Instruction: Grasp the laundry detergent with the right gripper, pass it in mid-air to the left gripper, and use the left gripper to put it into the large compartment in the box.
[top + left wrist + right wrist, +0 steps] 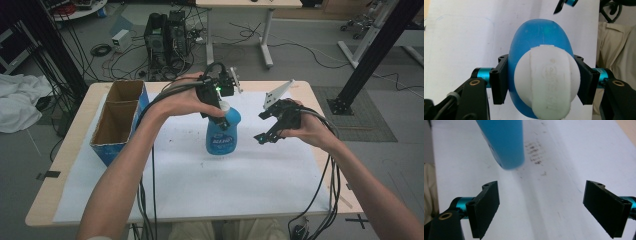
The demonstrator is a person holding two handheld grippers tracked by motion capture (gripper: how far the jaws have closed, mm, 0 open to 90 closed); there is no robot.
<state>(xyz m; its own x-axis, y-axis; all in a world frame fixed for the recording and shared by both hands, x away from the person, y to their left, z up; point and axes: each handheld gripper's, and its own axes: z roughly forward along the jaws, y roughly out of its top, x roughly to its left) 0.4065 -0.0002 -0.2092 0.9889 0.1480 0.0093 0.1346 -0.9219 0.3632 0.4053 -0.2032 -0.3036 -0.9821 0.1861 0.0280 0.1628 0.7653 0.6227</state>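
Bottle (223,131) sits mid-table, lifted off the white paper (260,170), left gripper (218,111) clamped just below its cap (547,77), right gripper (272,125) wide open and empty beside it: one-sided high grip, could swing or slip

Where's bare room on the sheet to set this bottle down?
Bare white sheet lies in front of the blue bottle, toward the near table edge, between the forearms. Left is tighter beside the cardboard box; the open right gripper crowds the right.

Blue bottle (223,134) label white txt, too blurry to read
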